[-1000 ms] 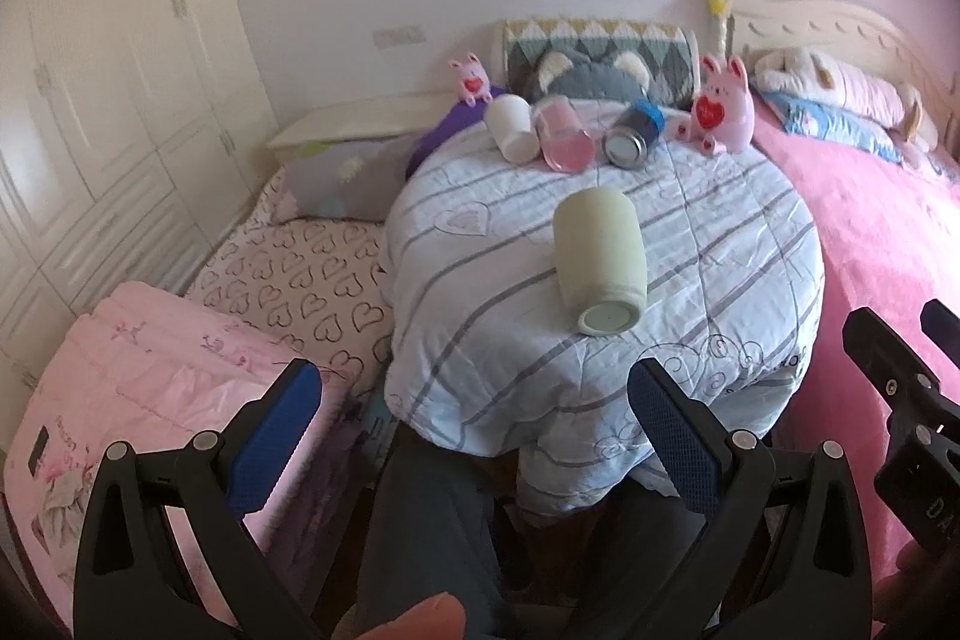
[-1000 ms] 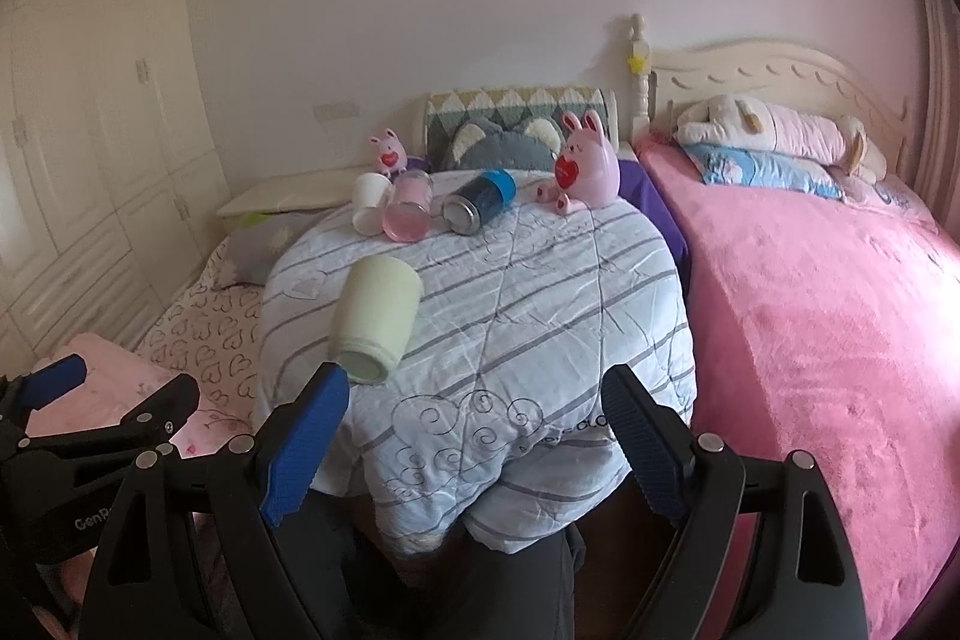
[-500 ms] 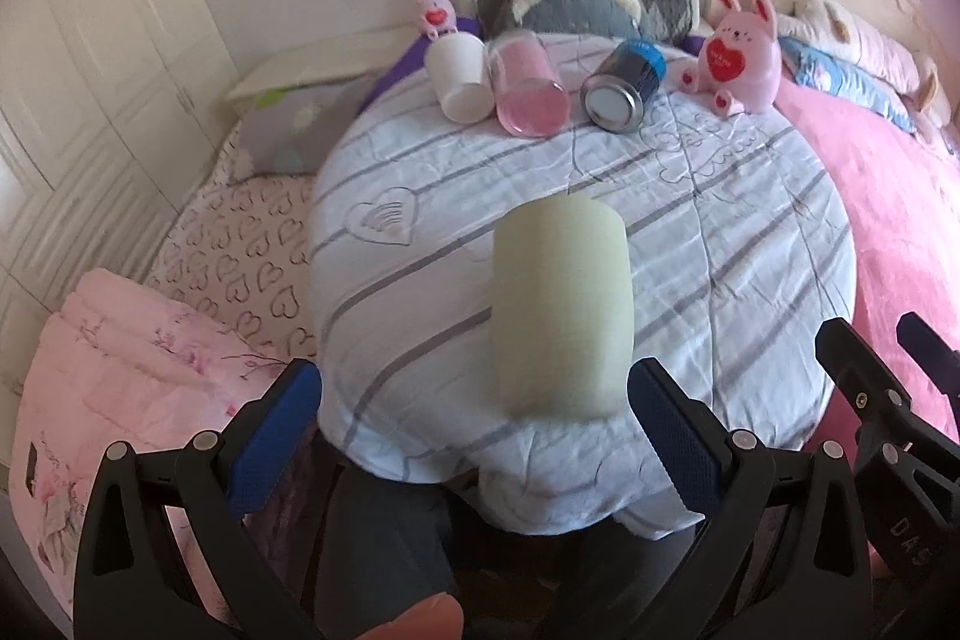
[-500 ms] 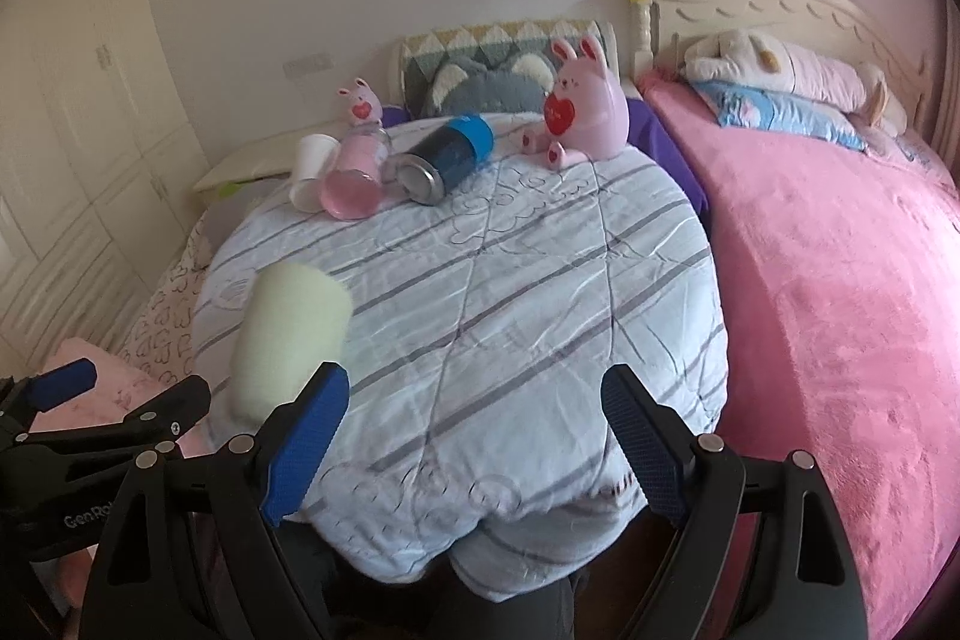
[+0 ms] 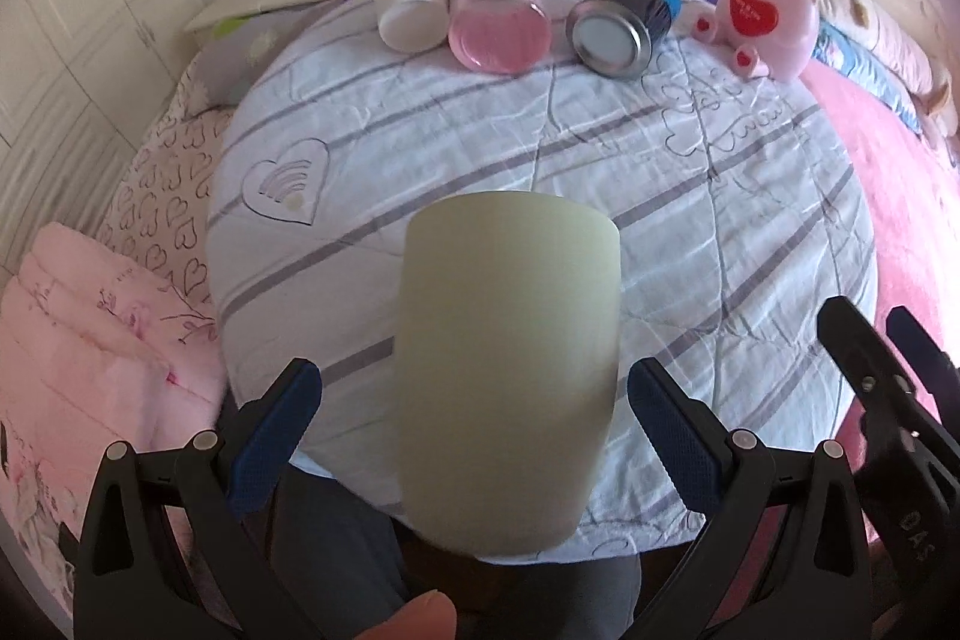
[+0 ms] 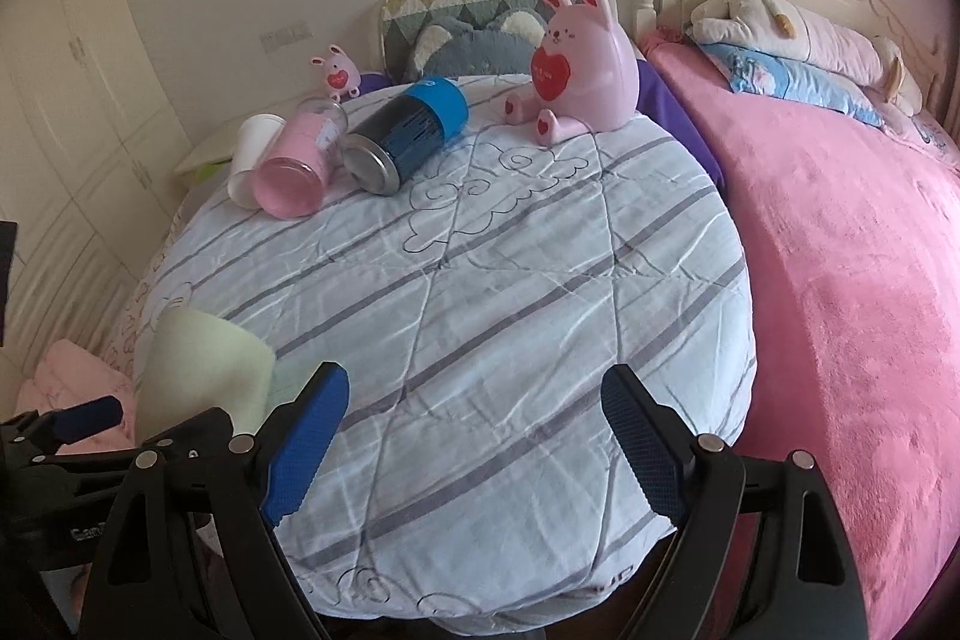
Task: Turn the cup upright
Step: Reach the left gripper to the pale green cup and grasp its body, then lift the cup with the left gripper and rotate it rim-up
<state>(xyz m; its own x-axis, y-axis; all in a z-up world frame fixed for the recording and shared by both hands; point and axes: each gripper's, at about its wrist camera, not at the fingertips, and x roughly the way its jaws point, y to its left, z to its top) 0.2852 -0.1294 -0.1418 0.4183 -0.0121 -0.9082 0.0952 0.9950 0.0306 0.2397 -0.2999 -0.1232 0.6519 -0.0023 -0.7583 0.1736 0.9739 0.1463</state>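
A pale green cup (image 5: 504, 370) lies on its side near the front edge of a quilt-covered round table (image 5: 750, 196), between the wide-open fingers of the left gripper (image 5: 474, 436), neither pad touching it. The right gripper (image 6: 474, 436), also spread wide, holds nothing. Closing off-centre could nudge the smooth cup into a roll off the near edge.

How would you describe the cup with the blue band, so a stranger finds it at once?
On the round table's striped cloth, three containers lie in a row at the far edge. The dark cup is the rightmost, beside the pink glass; only it has a blue band and metal end.
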